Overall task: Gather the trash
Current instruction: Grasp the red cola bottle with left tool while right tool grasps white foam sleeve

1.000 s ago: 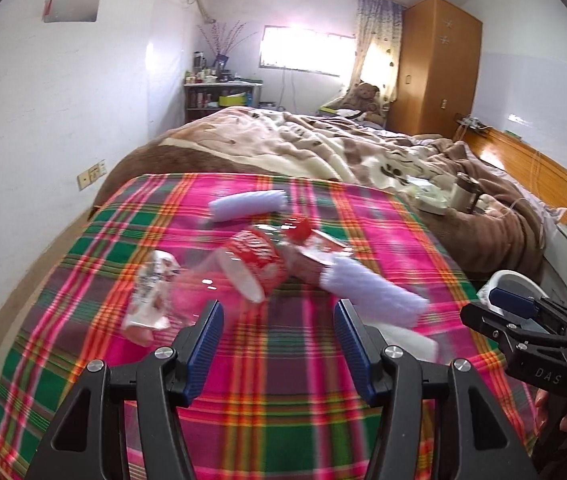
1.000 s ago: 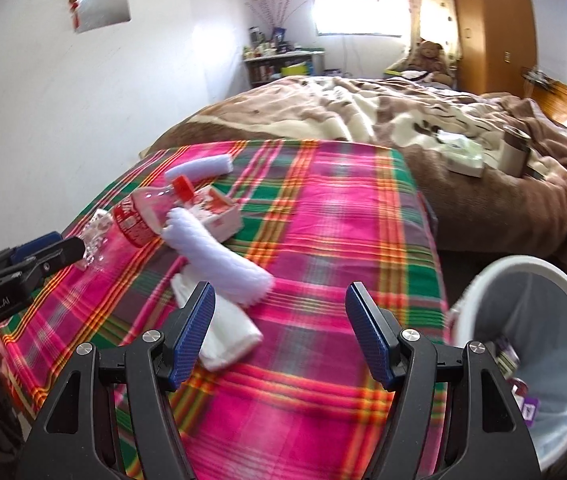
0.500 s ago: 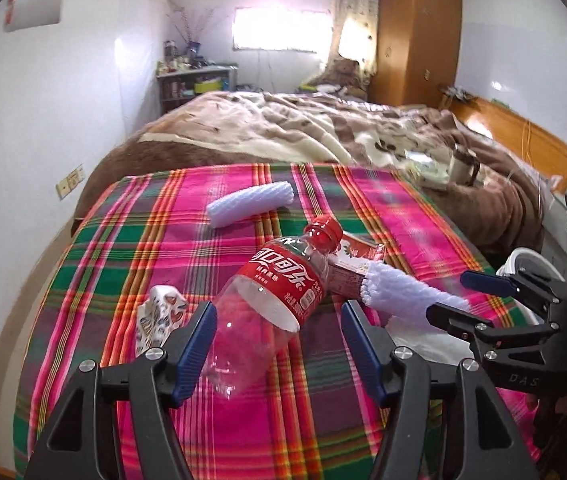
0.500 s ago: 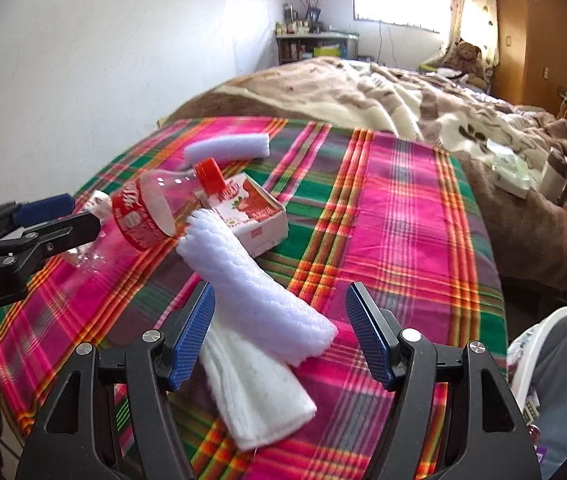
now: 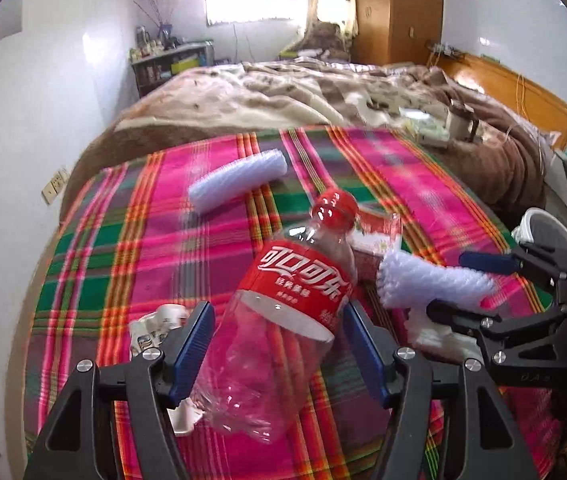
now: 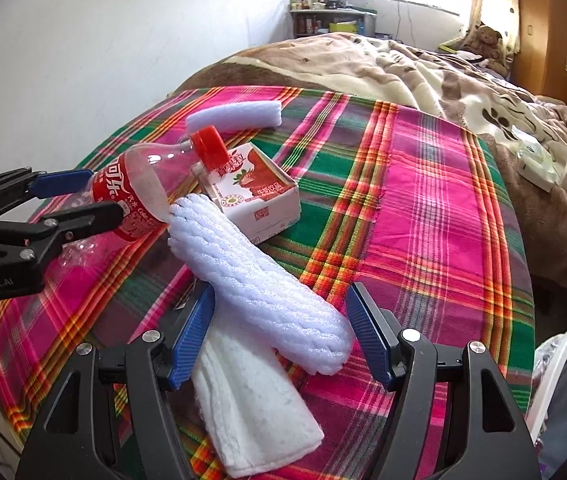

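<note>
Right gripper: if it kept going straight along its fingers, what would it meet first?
The white foam roll, which already lies between the open right gripper fingers, atop a flat white foam sheet. Further on that line, probably the strawberry milk carton; depth is unclear.

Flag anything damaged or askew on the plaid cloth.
The empty cola bottle lies on its side with its clear lower body dented and crumpled, neck propped on the strawberry milk carton. A white foam sleeve lies diagonally across a folded white sheet. Nothing looks spilled.
</note>
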Motion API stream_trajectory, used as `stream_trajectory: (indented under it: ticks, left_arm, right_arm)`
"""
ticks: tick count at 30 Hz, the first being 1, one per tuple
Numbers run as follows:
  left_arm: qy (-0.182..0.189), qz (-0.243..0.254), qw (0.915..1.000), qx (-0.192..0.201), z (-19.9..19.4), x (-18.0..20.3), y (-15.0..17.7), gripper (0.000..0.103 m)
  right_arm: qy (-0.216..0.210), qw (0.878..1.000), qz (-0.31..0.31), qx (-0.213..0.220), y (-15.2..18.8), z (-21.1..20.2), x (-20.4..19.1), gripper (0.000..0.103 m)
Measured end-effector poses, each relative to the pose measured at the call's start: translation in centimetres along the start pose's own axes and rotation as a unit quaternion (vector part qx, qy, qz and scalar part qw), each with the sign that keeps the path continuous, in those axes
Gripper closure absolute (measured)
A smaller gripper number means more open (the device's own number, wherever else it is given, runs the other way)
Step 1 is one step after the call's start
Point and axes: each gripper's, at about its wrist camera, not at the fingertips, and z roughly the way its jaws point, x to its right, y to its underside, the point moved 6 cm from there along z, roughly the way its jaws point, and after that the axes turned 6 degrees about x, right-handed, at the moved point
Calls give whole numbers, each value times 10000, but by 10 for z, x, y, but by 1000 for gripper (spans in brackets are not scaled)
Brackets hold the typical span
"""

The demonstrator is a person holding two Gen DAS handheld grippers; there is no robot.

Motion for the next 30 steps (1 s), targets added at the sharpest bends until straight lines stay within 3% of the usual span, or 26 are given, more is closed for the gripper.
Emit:
stream_trajectory:
  ticks: [8,13,22,30]
  left_arm:
    - [60,-17,9998,-173,14,10,3,36]
    - [121,-208,9995,-186,17,11,2,36]
    - [189,-445,9988,-87,11,15,4,38]
    - [140,-482,9987,94,-7,21,7,38]
  right_arm:
    - [-66,9999,136,-35,2,-2,4,35]
    - [-4,9998,179,42,3,-4,5,52]
    - [19,9995,264,155,6,-9,9,73]
    - [-15,9984,447,350,6,-20,13,77]
